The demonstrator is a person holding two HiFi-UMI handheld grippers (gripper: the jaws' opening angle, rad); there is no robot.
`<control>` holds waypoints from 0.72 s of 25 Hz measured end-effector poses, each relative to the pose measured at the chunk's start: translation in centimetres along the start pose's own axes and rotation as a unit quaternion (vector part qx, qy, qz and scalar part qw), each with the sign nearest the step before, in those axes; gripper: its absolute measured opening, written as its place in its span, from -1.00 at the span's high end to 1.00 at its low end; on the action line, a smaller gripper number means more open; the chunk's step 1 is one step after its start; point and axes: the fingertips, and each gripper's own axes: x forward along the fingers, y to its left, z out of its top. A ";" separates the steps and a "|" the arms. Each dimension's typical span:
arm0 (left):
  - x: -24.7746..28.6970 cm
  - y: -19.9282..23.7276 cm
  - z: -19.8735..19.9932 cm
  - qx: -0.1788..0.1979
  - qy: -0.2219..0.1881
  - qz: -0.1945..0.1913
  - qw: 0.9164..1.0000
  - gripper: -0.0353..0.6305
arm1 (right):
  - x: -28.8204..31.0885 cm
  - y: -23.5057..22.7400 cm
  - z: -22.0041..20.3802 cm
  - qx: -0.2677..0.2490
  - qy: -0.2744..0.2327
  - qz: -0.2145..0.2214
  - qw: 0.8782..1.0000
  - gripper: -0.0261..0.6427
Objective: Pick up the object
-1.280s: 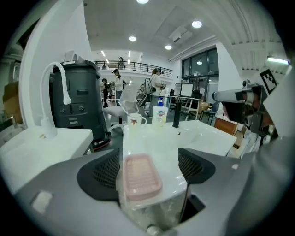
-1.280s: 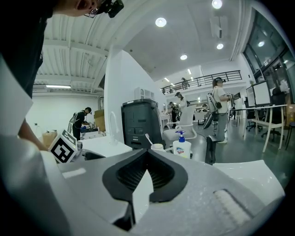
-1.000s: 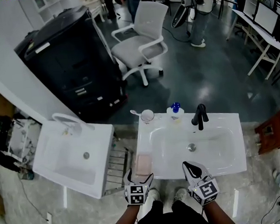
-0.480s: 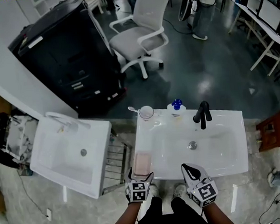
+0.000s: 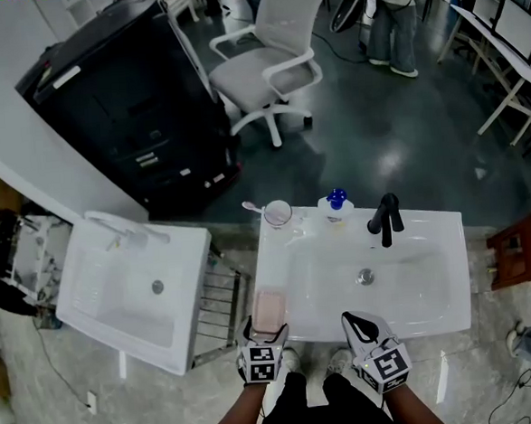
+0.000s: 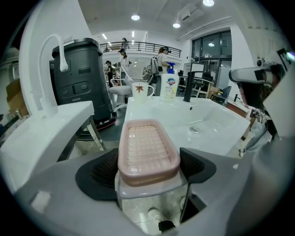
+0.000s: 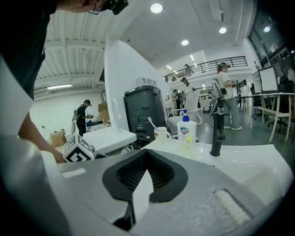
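Observation:
A pink ribbed soap dish (image 5: 271,310) lies on the front left corner of the white sink (image 5: 436,317). My left gripper (image 5: 262,332) straddles its near end. In the left gripper view the dish (image 6: 148,143) fills the gap of the left gripper (image 6: 148,169). The jaws have just been closing, and both black pads (image 6: 99,173) now meet the dish's long sides. It still rests on the sink corner. My right gripper (image 5: 360,325) hovers at the sink's front rim. In its own view the right gripper (image 7: 145,174) is shut with nothing in it.
At the sink's back rim stand a black faucet (image 5: 386,218), a soap bottle (image 5: 336,207) and a cup (image 5: 277,215) with a toothbrush. A second white sink (image 5: 135,288) and a metal rack (image 5: 220,314) are at left. Behind them are a black machine (image 5: 131,107) and an office chair (image 5: 269,61).
Both grippers have sunk slightly toward the sink's front rim. The left jaws have drawn in around the soap dish. The right gripper has stayed shut.

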 end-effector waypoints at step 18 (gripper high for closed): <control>-1.3 -0.5 1.9 0.012 -0.040 0.009 0.999 -0.41 | -0.9 -0.6 0.4 -0.014 -0.018 -0.004 1.000 0.91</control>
